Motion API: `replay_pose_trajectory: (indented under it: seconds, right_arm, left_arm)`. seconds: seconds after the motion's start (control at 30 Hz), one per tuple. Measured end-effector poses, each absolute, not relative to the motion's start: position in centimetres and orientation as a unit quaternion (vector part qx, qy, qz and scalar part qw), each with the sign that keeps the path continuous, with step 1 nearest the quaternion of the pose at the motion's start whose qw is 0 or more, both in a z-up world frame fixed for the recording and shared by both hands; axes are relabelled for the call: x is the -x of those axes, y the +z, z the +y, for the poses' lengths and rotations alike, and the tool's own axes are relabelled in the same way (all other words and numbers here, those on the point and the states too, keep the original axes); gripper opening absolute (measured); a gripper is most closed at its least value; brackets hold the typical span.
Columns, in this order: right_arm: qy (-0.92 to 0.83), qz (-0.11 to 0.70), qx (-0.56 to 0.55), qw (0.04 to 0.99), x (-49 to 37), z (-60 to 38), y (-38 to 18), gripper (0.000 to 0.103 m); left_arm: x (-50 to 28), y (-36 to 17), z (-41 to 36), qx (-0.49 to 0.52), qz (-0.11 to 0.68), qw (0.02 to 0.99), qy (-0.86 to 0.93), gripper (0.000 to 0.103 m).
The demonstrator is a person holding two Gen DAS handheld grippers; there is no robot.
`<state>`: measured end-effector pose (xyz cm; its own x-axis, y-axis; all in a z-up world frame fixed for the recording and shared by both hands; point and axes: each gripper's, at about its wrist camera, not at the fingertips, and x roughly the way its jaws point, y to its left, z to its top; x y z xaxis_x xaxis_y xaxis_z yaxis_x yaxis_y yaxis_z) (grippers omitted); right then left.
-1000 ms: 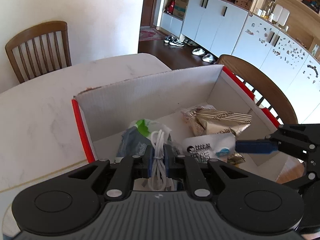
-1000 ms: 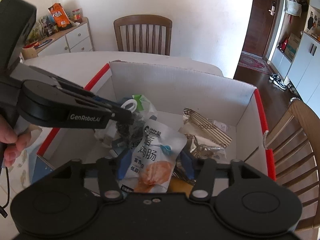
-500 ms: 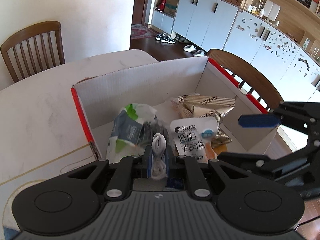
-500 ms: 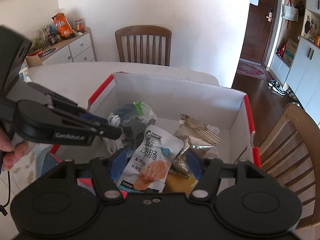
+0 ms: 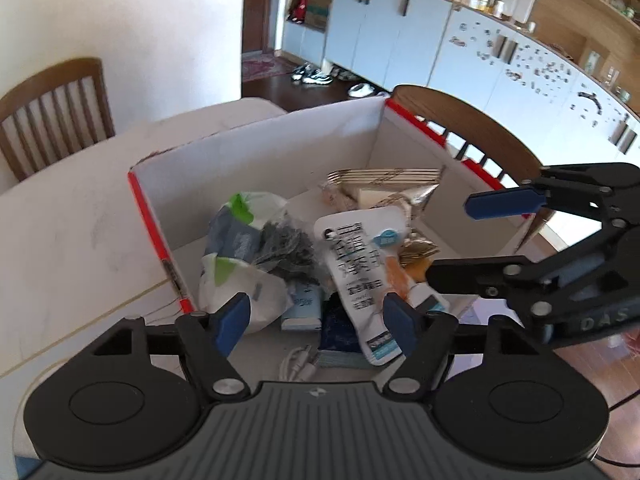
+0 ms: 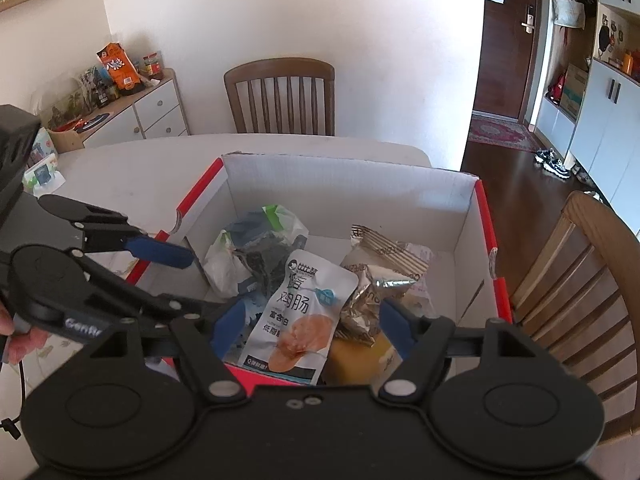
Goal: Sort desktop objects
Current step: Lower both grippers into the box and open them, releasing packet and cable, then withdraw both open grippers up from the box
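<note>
A white cardboard box point(image 5: 256, 152) with red edges stands on the pale table point(image 5: 72, 220) and holds several snack packs. My left gripper point(image 5: 316, 326) hovers over its near edge; its jaws are opening with nothing between them. A coiled white cable point(image 5: 298, 366) lies loose in the box just below it. My right gripper point(image 6: 312, 326) is opening too, above a white sausage pouch point(image 6: 304, 312) that its pads do not touch. A gold striped pack point(image 6: 388, 260) and a green-and-white bag point(image 6: 256, 248) lie further in. Each gripper shows in the other's view: the left gripper point(image 6: 188, 276), the right gripper point(image 5: 460, 240).
Wooden chairs stand at the far side point(image 6: 280, 96) and the right side point(image 6: 580, 280) of the table. A tissue packet point(image 6: 40, 172) lies on the table to the left. A cabinet point(image 6: 132, 112) with clutter lines the wall. A person's hand point(image 6: 16, 336) holds the left gripper.
The left gripper was shut on the white cable; now its jaws are spread and the cable lies in the box. The right jaws widened over the sausage pouch. Both grippers drew back a little.
</note>
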<state>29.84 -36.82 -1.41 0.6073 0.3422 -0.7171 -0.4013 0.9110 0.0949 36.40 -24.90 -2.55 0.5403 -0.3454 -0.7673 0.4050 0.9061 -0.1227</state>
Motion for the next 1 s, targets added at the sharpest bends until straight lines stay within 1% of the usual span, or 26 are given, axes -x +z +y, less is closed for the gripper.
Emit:
replay_pose_trajectory:
  seconds: [0.07, 0.13, 0.2, 0.43, 0.7, 1.0]
  right_arm:
    - [0.208, 0.392, 0.033, 0.896, -29.7, -37.0, -1.4, 0.075]
    - [0.207, 0.391, 0.028, 0.896, -29.7, -37.3, -1.2, 0.075]
    - [0.206, 0.389, 0.021, 0.897, -29.5, -37.6, -1.0, 0.076]
    - [0.208, 0.381, 0.013, 0.901, -28.9, -38.1, 0.0, 0.078]
    - [0.222, 0.364, 0.008, 0.904, -27.1, -38.3, 1.0, 0.084]
    - [0.224, 0.348, 0.002, 0.911, -25.0, -37.9, 1.4, 0.093]
  left_arm:
    - [-36.1, -2.4, -25.0, -0.038, 0.425, 0.879, -0.213, 0.075]
    - [-35.8, -2.1, -24.9, -0.034, 0.422, 0.881, -0.213, 0.081]
    - [-35.5, -1.9, -24.8, -0.028, 0.418, 0.883, -0.211, 0.085]
    - [-34.3, -0.5, -24.1, -0.001, 0.400, 0.894, -0.200, 0.085]
    - [-32.2, 1.1, -22.5, 0.035, 0.380, 0.905, -0.185, 0.085]
    - [-29.9, 1.9, -22.1, 0.033, 0.374, 0.910, -0.175, 0.085]
